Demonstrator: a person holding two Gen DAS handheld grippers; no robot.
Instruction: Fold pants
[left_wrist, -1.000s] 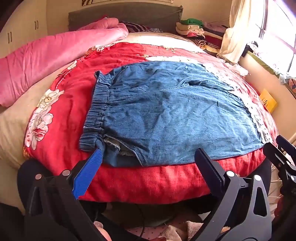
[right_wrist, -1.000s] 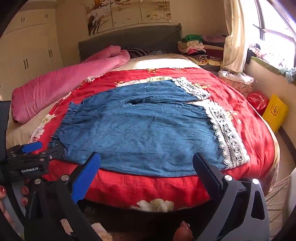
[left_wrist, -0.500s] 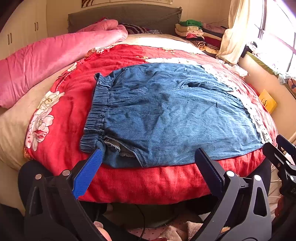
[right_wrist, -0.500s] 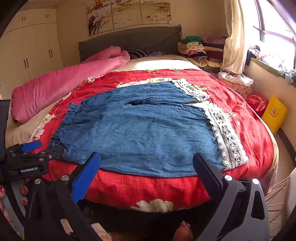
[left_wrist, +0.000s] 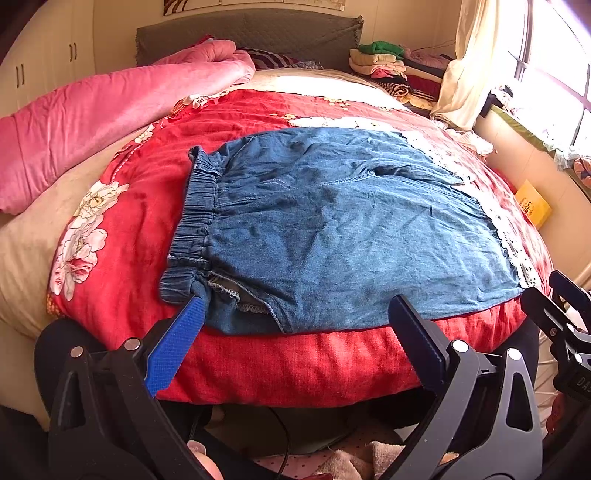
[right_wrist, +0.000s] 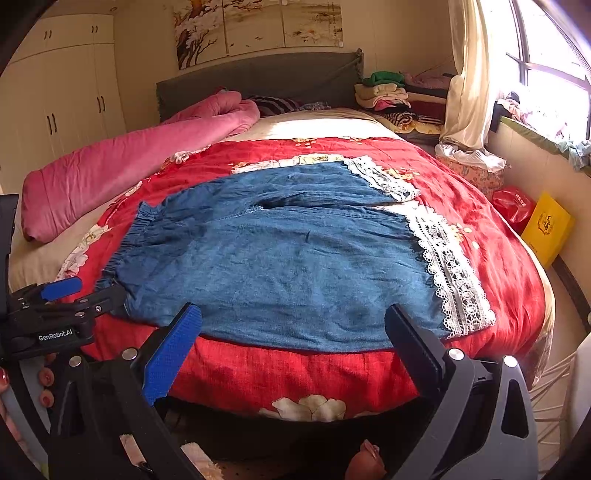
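Observation:
Blue denim pants (left_wrist: 332, 229) with white lace cuffs (right_wrist: 450, 273) lie spread flat on a red floral bedspread (left_wrist: 122, 221), elastic waistband (left_wrist: 195, 214) at the left, legs to the right. They also show in the right wrist view (right_wrist: 288, 254). My left gripper (left_wrist: 295, 306) is open and empty at the near bed edge, its blue fingertip by the waistband's near corner. My right gripper (right_wrist: 291, 314) is open and empty, just before the near leg's lower edge. The left gripper also shows in the right wrist view (right_wrist: 74, 295).
A pink quilt (right_wrist: 122, 166) lies along the bed's left side. Folded clothes (right_wrist: 388, 92) are stacked by the headboard. A yellow box (right_wrist: 546, 229) and a red bag (right_wrist: 513, 203) sit on the floor at the right wall. Wardrobes (right_wrist: 62, 99) stand at the left.
Both grippers have drawn back slightly from the bed and stay open. The pants have not moved.

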